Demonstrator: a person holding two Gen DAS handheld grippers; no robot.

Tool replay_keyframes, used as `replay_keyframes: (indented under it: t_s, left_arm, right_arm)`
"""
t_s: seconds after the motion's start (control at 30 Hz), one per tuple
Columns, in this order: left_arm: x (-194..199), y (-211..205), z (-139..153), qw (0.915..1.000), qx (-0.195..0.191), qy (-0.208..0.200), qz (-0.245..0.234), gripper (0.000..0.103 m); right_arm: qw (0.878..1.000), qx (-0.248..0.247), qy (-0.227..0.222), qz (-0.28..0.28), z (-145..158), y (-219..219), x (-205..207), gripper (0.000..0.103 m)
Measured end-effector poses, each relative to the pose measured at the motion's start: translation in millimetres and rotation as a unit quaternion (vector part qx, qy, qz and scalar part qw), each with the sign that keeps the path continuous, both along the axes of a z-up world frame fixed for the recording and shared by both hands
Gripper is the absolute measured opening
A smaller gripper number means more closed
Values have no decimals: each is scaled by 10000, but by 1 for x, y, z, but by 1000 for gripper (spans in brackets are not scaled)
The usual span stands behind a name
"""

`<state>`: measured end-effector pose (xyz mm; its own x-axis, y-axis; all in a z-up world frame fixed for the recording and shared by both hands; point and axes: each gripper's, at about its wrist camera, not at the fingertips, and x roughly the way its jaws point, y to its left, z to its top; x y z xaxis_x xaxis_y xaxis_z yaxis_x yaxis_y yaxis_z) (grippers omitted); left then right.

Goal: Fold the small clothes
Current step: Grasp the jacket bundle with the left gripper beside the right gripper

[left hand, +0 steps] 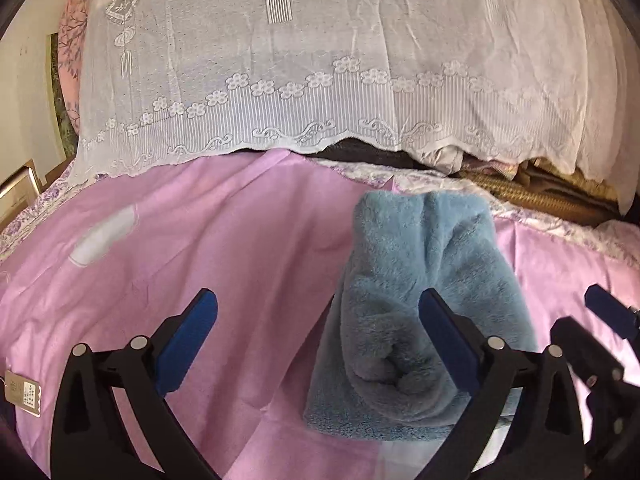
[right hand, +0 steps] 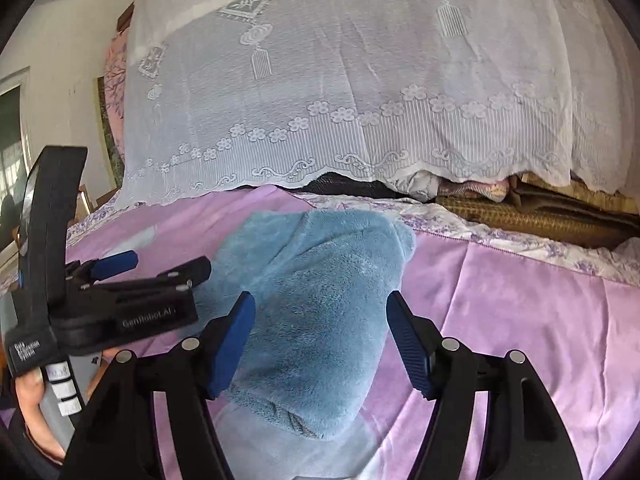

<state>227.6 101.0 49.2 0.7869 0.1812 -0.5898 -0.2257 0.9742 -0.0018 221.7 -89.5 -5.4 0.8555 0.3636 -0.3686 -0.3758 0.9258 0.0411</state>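
Both grippers, left (left hand: 318, 322) and right (right hand: 322, 326), are hovering wide w/ nothing held, blue fleece (right hand: 316, 320) lying between right's fingers; shallow pinch risks unrolling it.

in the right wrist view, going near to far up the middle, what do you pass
right gripper → blue fleece garment → pink bedsheet → dark bundle under the lace edge → white lace cover
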Motion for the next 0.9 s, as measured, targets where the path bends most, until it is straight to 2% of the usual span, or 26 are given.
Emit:
replay_keyframes:
  t_s: [0.1, 0.23, 0.3, 0.37, 0.43, 0.47, 0.63, 0.7, 0.83, 0.9]
  left_arm:
    - [15, 14, -23, 9991, -226, 318, 151, 99]
    - [23, 39, -46, 9959, -737, 482, 212, 99]
    - [25, 47, -60, 9940, -889, 591, 218, 99]
    - [30, 51, -76, 9913, -1026, 792, 226, 99]
    - [29, 56, -82, 9891, -1197, 825, 225, 99]
    - [28, 55, -82, 9892, -1188, 831, 198, 99]
    - [24, 49, -82, 9920, -974, 779, 213, 99]
    - [23, 53, -81, 9907, -1091, 791, 200, 99]
    - [19, 63, -71, 9847, -1552, 771, 177, 99]
    - [15, 63, -61, 9861, -1490, 682, 267, 99]
  right_arm:
    - [9998, 54, 203, -19, -14, 3, 24, 69]
    - [9989, 63, 457, 36, -39, 6, 39, 69]
    - [9972, 63, 735, 132, -57, 5, 47, 71]
    - [9930, 213, 1133, 257, -76, 1, 59, 82]
    - [9871, 535, 1475, 326, -86, -7, 67, 91]
    - [9849, 629, 1570, 373, -88, -10, 69, 91]
    - [9908, 278, 1310, 190, -88, -2, 53, 91]
    - [9919, 201, 1242, 142, -88, -1, 47, 91]
    - [9912, 363, 1264, 132, -88, -10, 41, 91]
    - [9904, 487, 1283, 150, -87, -17, 38, 91]
